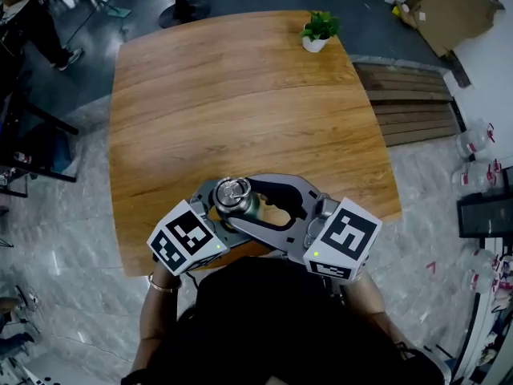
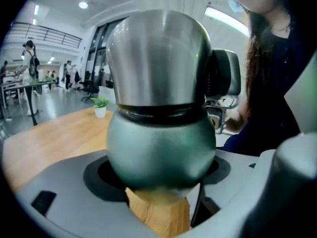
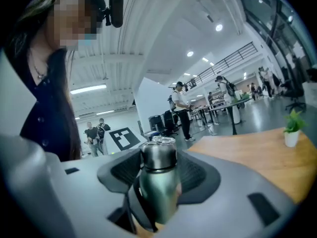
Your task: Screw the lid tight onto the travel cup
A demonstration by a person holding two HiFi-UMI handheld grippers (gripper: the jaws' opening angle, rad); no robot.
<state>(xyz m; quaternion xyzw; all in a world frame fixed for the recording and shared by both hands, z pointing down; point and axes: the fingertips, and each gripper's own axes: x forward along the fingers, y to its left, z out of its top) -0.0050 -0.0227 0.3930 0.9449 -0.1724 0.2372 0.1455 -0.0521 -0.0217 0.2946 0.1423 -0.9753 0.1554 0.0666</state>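
Head view: travel cup [image 1: 233, 196] at the tabletop's [image 1: 240, 95] near edge; left gripper view: left gripper [image 2: 158, 177] clamped round its body; right gripper view: right gripper [image 3: 158, 175] spread wide yet pressing the lid [image 3: 158, 155]; likely hazard: slick body spinning in that clamp, lid left loose.

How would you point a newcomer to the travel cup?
Find the wooden table; look near its front edge, opposite the small potted plant. The travel cup is there: rounded dull-green body under a shiny steel lid, the only shiny thing around.
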